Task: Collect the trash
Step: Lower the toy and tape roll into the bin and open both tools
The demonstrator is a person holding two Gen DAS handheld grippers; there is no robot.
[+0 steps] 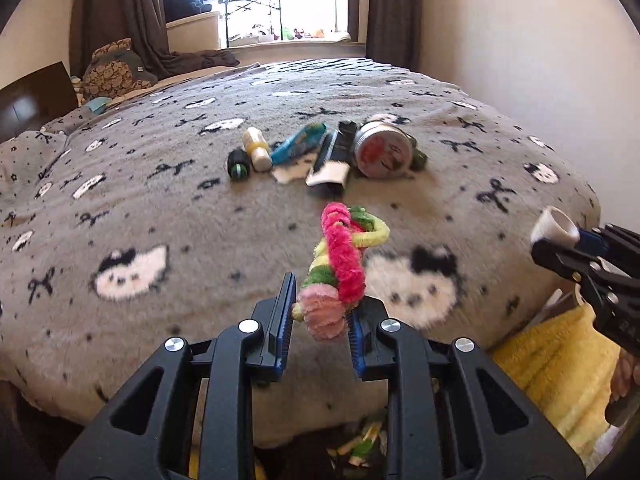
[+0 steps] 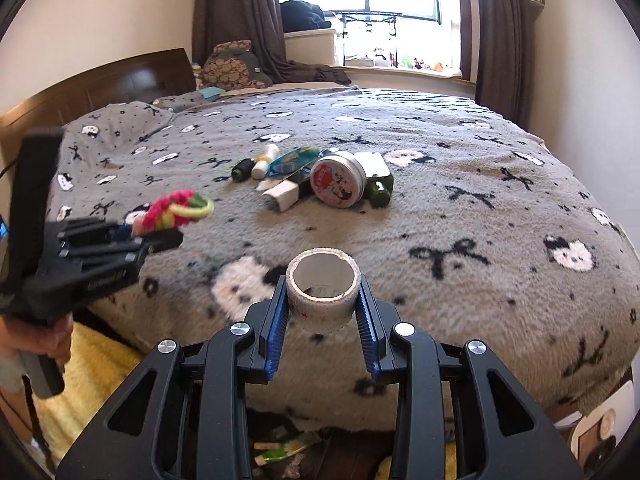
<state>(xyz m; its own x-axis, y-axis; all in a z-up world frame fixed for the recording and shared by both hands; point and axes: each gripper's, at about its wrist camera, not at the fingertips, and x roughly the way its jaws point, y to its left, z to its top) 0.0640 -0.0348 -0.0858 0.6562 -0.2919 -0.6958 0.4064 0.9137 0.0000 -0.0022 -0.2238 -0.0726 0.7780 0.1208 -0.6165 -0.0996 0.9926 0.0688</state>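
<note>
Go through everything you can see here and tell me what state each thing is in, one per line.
Left hand-held gripper: shut on the pipe-cleaner bundle, lifted off the bed.
Right hand-held gripper: shut on the tape roll, held above the bed.
Round tin: lid on, tilted on its edge.
Small bottle: lying down.
Blue wrapper: lying flat.

Fuzzy tangle (image 1: 340,268), tape roll (image 2: 323,289), both held aloft

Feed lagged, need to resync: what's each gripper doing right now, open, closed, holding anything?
Left gripper: closed on the fuzzy pipe-cleaner bundle, held above the bed.
Right gripper: closed on the tape roll.
</note>
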